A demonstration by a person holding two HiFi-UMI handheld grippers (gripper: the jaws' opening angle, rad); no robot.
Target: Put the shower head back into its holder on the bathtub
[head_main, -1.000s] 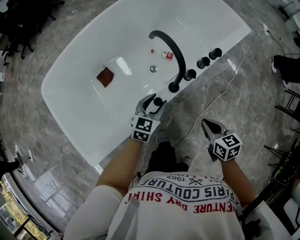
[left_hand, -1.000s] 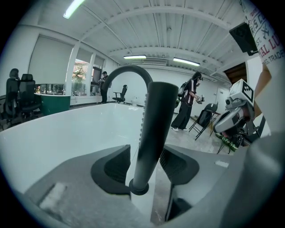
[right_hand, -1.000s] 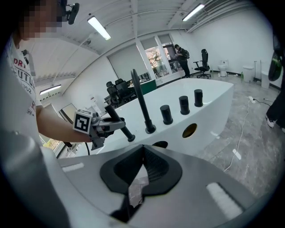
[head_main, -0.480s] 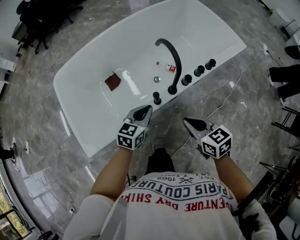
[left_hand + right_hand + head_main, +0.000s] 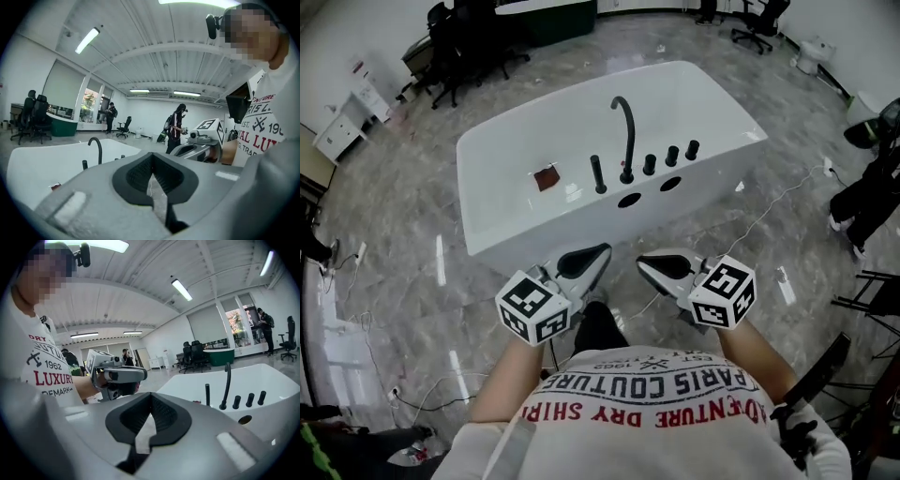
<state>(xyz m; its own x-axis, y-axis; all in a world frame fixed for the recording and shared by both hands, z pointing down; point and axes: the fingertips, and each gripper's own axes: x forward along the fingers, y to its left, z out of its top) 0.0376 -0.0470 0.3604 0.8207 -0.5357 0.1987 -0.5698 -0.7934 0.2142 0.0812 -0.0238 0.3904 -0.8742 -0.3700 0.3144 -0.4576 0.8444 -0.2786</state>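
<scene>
The white bathtub (image 5: 516,211) stands ahead of me on the grey marble floor. The black shower head (image 5: 598,174) stands upright in its holder on the tub's deck, left of the arched black faucet (image 5: 624,137) and three black knobs (image 5: 671,155). My left gripper (image 5: 602,251) and right gripper (image 5: 642,264) hover side by side in front of the tub, well apart from it, both shut with nothing between the jaws. The left gripper view shows its shut jaws (image 5: 151,176) with the shower head (image 5: 85,164) far off. The right gripper view shows the same: jaws (image 5: 149,420), shower head (image 5: 207,394).
A red-brown object (image 5: 547,178) lies inside the tub. Two round holes (image 5: 629,200) open in the tub's near side. A white cable (image 5: 769,211) trails over the floor at right. Office chairs (image 5: 464,42) stand behind the tub, black stands (image 5: 867,202) at far right.
The left gripper was open at the shower head on the tub's edge; it has shut and drawn back. Both grippers rose and pulled away from the tub, which now looks farther off.
</scene>
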